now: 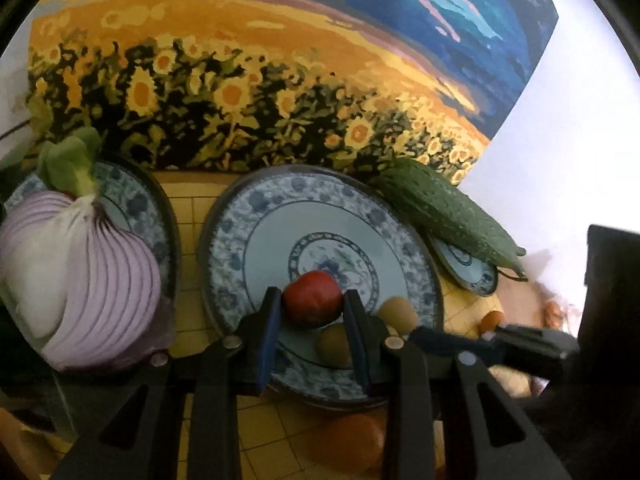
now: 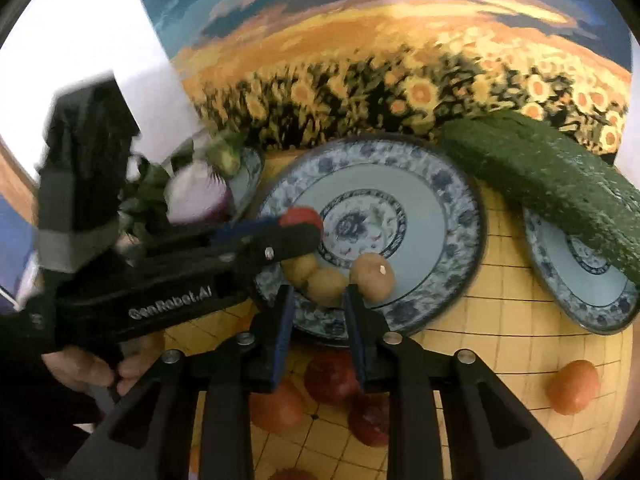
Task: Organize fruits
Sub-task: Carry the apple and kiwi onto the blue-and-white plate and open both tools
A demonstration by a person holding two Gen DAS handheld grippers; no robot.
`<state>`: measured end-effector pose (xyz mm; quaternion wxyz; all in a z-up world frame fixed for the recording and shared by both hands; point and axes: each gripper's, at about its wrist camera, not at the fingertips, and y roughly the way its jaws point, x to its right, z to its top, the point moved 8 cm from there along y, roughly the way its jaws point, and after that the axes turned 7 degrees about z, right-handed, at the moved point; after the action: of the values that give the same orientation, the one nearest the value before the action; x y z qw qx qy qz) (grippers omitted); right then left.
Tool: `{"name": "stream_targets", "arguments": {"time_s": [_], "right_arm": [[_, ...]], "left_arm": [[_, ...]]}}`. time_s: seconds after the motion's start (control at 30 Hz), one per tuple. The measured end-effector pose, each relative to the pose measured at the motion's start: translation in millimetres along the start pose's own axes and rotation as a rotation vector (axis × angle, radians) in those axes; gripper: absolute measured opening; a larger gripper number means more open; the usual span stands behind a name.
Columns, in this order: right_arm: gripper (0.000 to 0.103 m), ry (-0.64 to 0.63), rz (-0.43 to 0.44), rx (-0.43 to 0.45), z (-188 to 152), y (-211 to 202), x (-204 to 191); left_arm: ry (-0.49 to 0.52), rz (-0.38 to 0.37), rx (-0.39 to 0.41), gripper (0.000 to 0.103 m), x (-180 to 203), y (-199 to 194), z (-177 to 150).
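The left gripper (image 1: 312,308) squeezes a small red fruit (image 1: 313,299) over the middle plate (image 1: 236,240), ready to drop it beside the brown fruits (image 2: 372,276). The right gripper (image 2: 318,308) waits open near the plate's front edge.

Left tongs (image 1: 312,306) clamped on something; right tongs (image 2: 318,312) parted, holding nothing.

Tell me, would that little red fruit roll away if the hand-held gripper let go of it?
Probably a little. The red fruit looks round and smooth, so it could roll, though the plate has a raised rim that might stop it. Its glossy skin may be slippery between the left hand-held gripper's flat fingers. It looks small, likely light.
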<state>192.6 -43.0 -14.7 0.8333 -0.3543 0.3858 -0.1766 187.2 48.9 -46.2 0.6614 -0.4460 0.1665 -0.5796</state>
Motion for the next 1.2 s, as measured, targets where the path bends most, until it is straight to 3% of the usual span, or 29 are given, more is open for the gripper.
{"name": "stream_targets", "arguments": {"time_s": [0.13,0.2,0.27,0.33,0.5,0.6,0.8,1.0,1.2], "right_arm": [[0.040,0.054,0.021,0.128,14.1,-27.5,14.8],[0.041,0.098,-0.005,0.135,17.4,-25.0,28.8],[0.041,0.134,-0.024,0.119,18.7,-17.2,40.8],[0.041,0.187,-0.009,0.091,19.4,-2.0,53.2],[0.040,0.241,0.052,0.105,27.1,5.9,59.1],[0.040,0.217,0.071,0.069,25.0,9.5,53.9],[0.040,0.193,0.074,0.038,14.9,10.3,40.3],[0.040,0.197,0.017,0.075,13.3,-10.1,43.8],[0.040,0.156,-0.038,0.143,7.1,-59.1,28.9]], "left_arm": [[-0.003,-0.033,-0.009,0.032,5.2,0.8,0.6],[-0.009,-0.074,-0.030,0.033,10.0,4.7,-2.7],[-0.003,-0.081,-0.032,0.039,14.7,5.7,-3.5],[0.001,-0.082,-0.028,0.053,16.5,4.5,-3.4],[-0.022,-0.087,0.004,0.065,10.0,-6.8,1.4],[-0.043,-0.091,-0.001,0.065,4.4,-10.2,1.4],[0.030,-0.082,0.014,0.065,14.9,-22.0,-3.9],[0.080,-0.070,0.022,0.065,24.2,-40.0,-5.2],[0.101,-0.051,0.013,0.065,25.4,-66.9,-10.7]]}}
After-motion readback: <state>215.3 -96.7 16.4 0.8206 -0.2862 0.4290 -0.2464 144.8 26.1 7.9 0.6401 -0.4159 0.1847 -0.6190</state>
